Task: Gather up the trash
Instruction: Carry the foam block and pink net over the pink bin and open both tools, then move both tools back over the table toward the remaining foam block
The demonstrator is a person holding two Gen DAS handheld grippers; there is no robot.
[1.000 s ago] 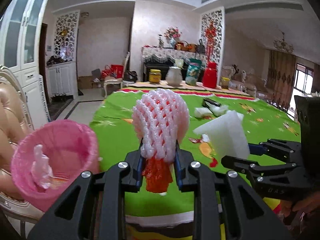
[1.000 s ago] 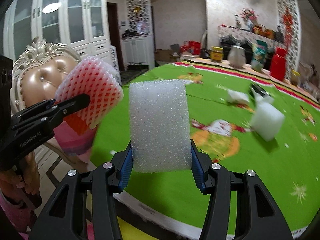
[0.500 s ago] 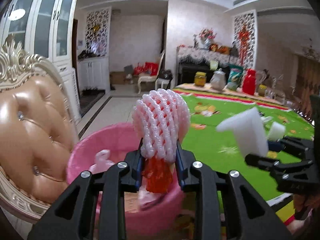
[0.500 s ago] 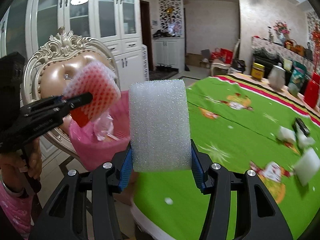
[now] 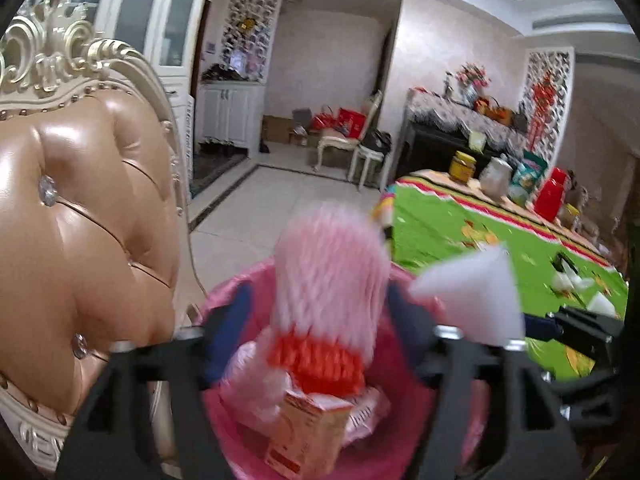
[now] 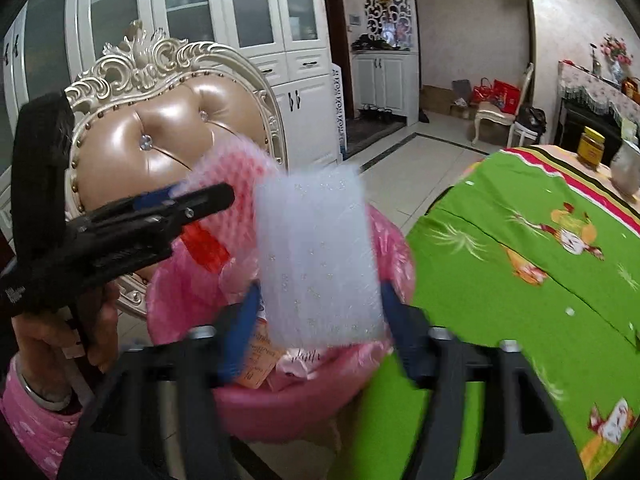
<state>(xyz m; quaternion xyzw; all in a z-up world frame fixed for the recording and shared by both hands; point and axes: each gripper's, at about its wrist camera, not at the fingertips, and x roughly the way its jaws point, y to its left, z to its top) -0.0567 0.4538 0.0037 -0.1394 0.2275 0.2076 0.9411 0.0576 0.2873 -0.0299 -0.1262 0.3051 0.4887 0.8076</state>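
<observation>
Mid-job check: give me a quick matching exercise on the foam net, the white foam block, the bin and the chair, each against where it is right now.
Things:
1. pink foam net
2. white foam block
3. pink bin
4. tufted chair

Places:
A. directly behind the bin
B. between the open jaws of the left gripper
C. below both grippers, already holding a small carton
D. between the open jaws of the right gripper

Pairs: 1-B, 2-D, 3-C, 4-A

The bin (image 6: 384, 240) stands between the chair (image 6: 168, 132) on its left and the table (image 6: 520, 264) on its right.
</observation>
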